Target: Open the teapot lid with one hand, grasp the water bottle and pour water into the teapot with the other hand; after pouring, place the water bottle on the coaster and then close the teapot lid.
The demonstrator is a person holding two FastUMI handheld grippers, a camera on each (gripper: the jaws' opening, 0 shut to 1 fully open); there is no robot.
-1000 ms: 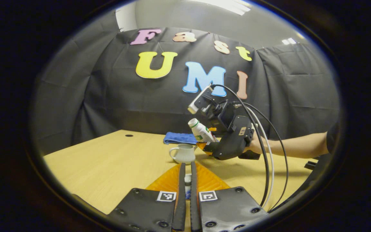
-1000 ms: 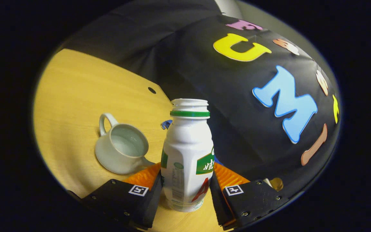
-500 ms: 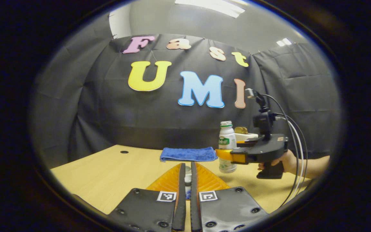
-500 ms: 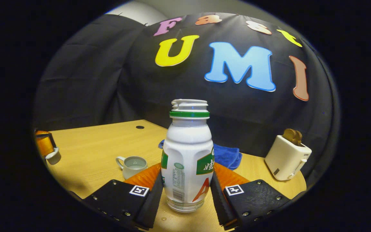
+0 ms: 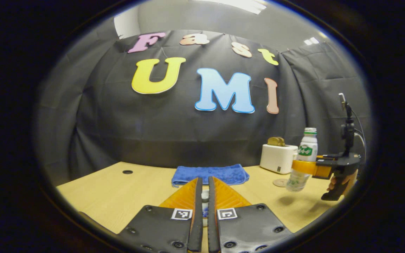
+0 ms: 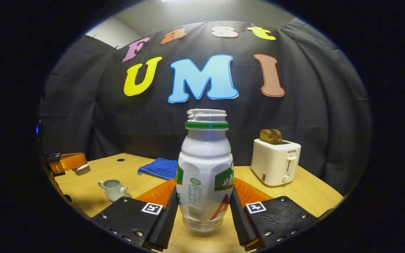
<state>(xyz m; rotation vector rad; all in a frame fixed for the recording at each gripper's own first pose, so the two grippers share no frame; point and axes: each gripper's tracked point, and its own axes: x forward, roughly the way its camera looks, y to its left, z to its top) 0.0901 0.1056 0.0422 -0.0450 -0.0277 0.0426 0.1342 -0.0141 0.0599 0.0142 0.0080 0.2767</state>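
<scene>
Water bottle [image 6: 205,168], white plastic with a green neck ring and no cap, stands upright between the two fingers of your right gripper [image 6: 204,211], which press on its lower body from both sides. That low grip leaves the open mouth clear, and upright carriage keeps what water remains from spilling. In the left gripper view the bottle [image 5: 302,160] hangs above the wooden table [image 5: 118,189], near a small round coaster [image 5: 280,182] lying just in front of a white toaster [image 5: 279,158]; it has not yet touched down, so setting it on the coaster looks like your current step. Your left gripper [image 5: 203,203] is nearly closed, its fingers pinching a small pale thing, probably the teapot lid [image 5: 205,194], though little of it shows. The right gripper view gives a better look: the lid [image 6: 82,169] sits in your left gripper's tip, raised above the table and up and to the left of the white teapot [image 6: 113,189], whose top is open. A blue cloth [image 6: 158,168] lies at the back of the table. As for writing, the bottle's green label band carries a white character and a large red letter below, both cut off by the fingers; fine print runs down its side, too small to read. The toaster bears a small dark brand word, which I leave unread.
</scene>
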